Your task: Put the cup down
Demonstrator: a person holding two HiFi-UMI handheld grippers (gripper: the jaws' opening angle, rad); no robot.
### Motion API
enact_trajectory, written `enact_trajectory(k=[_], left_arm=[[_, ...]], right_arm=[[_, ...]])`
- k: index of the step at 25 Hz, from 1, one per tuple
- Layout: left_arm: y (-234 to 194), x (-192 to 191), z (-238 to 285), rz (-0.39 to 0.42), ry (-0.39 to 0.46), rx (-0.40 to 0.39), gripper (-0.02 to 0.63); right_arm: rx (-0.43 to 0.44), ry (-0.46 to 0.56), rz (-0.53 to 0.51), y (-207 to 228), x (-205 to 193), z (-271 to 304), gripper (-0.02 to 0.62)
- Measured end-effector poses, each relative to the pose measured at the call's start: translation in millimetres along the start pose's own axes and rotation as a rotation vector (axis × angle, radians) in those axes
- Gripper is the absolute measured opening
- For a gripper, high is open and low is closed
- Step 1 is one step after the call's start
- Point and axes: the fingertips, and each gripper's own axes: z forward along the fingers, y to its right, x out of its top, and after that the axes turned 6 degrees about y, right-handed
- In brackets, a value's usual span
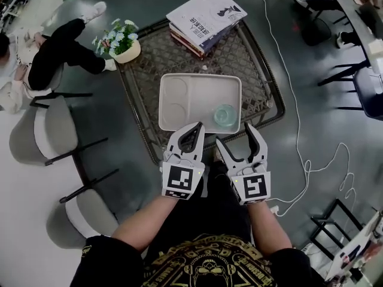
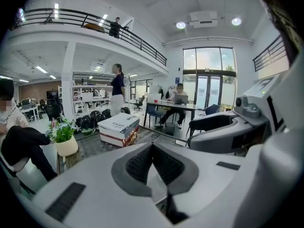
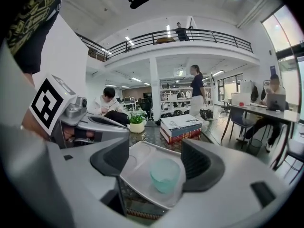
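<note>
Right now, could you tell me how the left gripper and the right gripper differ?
The left gripper has its jaws together with nothing between them; the right gripper has its jaws apart. The right gripper lines up with the cup standing on the tray, untouched; the left gripper faces bare tray. Both hover at the tray's near edge.

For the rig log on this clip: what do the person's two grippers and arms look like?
The left gripper and right gripper are both white plastic, with dark ribbed pads lining their curved jaws. Each carries a cube with black-and-white square markers behind the jaws. The person wears a black short-sleeved shirt with a gold print.
</note>
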Motion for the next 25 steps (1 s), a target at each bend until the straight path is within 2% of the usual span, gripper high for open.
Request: enact_trajectory(k=[4, 8, 11, 13, 18, 25], left_arm=[[0, 8, -13, 0.012, 0.003, -0.007, -0.012], [3, 18, -24, 0.013, 0.018, -0.015, -0.012], [7, 29, -33, 0.007, 0.037, -0.018, -0.012], [9, 36, -39, 0.006, 0.049, -0.022, -0.012], [9, 51, -51, 0.015, 0.082, -0.038, -0.012], [9, 65, -64, 0.002, 0.121, -0.063, -0.012]], right_arm=[[0.004, 0.016, -0.002, -3, 18, -8, 0.282], [-0.041, -0.012, -0.023, 6, 26, -17, 0.198], [-0.061, -0.004, -0.028, 6, 33, -27, 0.103], [-0.063, 0.012, -0.035, 3, 41, -31, 0.069], [-0.076, 0.032, -0.036, -5, 58, -37, 0.064], [-0.094, 0.048, -0.028, -17, 73, -46, 0.006]])
